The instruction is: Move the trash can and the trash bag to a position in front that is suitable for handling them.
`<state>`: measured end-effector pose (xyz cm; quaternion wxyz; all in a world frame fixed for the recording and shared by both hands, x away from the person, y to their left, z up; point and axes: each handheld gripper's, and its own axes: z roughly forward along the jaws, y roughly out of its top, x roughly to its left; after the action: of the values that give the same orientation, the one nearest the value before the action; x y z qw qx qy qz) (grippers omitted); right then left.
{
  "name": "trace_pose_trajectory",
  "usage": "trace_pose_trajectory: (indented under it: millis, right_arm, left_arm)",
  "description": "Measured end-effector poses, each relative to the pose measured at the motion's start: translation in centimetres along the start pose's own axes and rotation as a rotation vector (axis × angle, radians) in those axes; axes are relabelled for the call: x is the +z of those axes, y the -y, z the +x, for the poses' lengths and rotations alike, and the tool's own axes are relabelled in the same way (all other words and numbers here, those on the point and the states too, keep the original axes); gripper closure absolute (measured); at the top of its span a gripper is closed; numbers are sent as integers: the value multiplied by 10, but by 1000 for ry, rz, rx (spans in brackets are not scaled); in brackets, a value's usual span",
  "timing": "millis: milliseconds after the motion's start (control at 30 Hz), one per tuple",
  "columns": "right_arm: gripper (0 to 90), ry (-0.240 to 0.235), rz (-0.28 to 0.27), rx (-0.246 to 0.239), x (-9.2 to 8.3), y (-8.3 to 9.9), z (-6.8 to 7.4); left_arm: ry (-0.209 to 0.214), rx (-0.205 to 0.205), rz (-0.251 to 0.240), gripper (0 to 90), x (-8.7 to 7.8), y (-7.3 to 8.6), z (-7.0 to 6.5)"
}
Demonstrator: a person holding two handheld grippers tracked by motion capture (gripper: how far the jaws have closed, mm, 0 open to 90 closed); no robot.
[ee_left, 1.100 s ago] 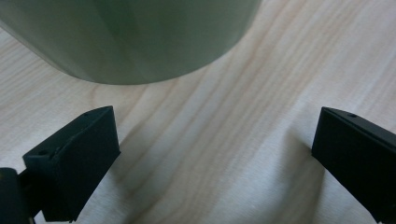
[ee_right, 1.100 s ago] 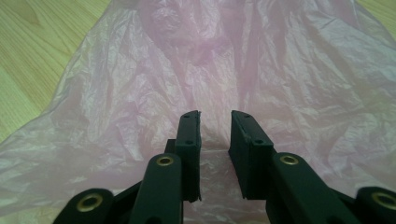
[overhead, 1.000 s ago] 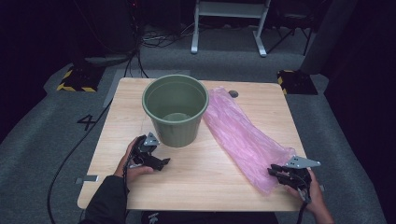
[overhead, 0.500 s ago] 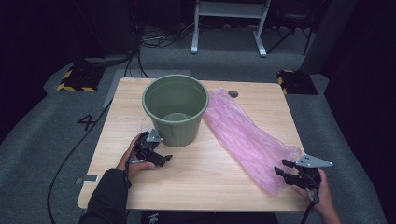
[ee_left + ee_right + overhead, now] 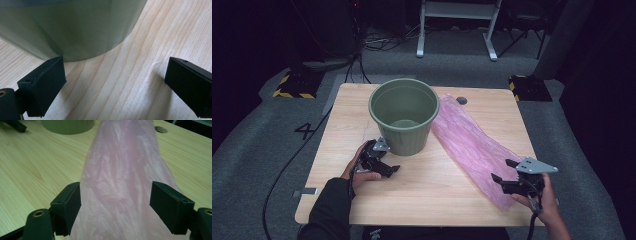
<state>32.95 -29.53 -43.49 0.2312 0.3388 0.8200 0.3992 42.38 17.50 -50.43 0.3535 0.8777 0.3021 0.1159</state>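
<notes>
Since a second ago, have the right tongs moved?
Yes. The right tongs have drawn back off the pink bag toward the table's near edge, their jaws opening; the bag lies between them, ungripped.

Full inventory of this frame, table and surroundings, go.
bucket: 1, olive green, upright, centre-back of table
plastic bag: 1, pink, lying flat, running from beside the bucket to the front right edge
table: 1, light wood, with a round hole near the back edge
hazard-striped blocks: 2, black and yellow, on the floor left and right of the table
left tongs: 1, black, open, by the bucket's base
right tongs: 1, black, jaws just opened, over the bag's near end without gripping it
</notes>
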Motion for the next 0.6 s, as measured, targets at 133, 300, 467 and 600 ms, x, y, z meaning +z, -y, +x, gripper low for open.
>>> trace_pose_trajectory:
  millis: [133,300,467,600]
  right_arm:
    - [254,-24,15,-32,15,-10,11]
    - [274,-52,66,-63,47,-18,21]
    - [337,-70,102,-68,69,-18,20]
    - [451,-87,145,-70,82,-14,19]
  left_arm:
    - [4,6,2,27,3,-3,-2]
    - [18,22,2,27,5,-6,-6]
    - [17,22,5,27,5,-6,-10]
    - [11,11,1,30,3,-3,-14]
